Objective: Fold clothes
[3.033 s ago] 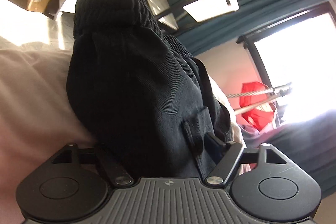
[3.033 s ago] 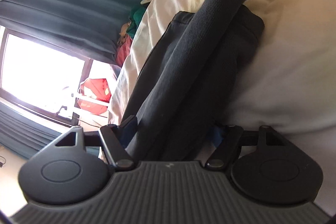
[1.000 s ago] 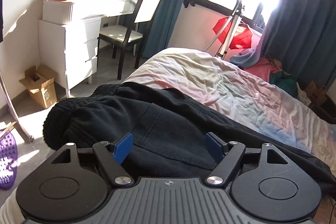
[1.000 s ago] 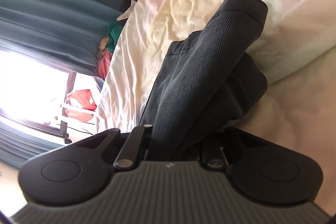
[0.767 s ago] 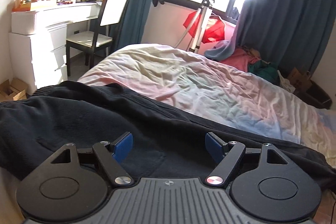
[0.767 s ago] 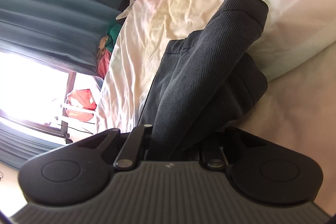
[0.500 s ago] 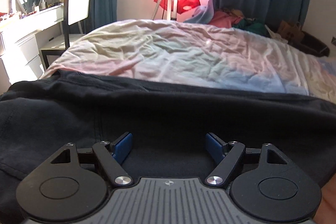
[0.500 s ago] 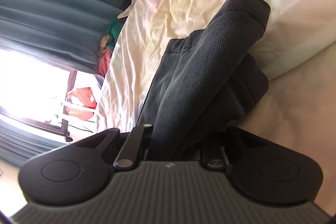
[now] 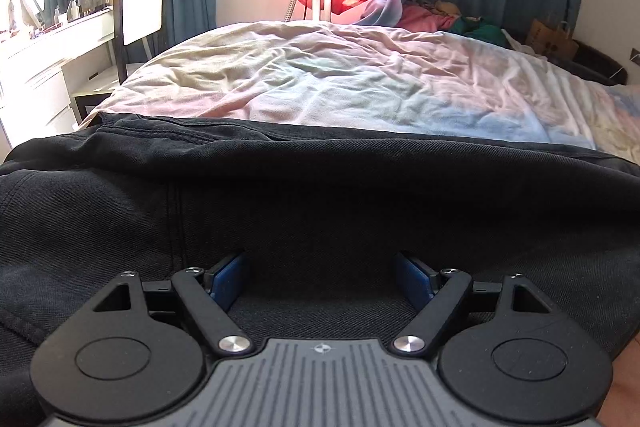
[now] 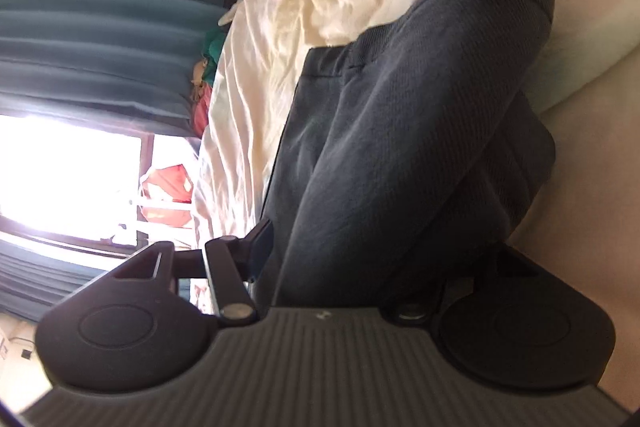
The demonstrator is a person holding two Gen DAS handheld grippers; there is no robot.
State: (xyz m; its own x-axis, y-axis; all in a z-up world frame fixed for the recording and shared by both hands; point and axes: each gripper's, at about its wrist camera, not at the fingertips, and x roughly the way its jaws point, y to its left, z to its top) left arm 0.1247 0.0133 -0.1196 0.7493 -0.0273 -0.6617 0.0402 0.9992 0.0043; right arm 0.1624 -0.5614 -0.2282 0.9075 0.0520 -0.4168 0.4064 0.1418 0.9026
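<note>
Black twill trousers (image 9: 320, 195) lie flat across near edge of the bed with rumpled pastel sheet (image 9: 340, 87). Left gripper (image 9: 322, 281) spread wide, empty, over the cloth. Right gripper (image 10: 352, 259) closed on the folded trouser end, likely ready to carry it over.

Three seconds ago the left claw (image 9: 322, 281) was closed on the black trousers (image 9: 320, 195) and held them up in a bunch. Now its jaws stand apart with nothing between them, and the trousers lie spread flat on the bed (image 9: 340, 83). The right claw (image 10: 344, 255), open around the trouser leg (image 10: 420, 131) at that time, has since closed on it.
</note>
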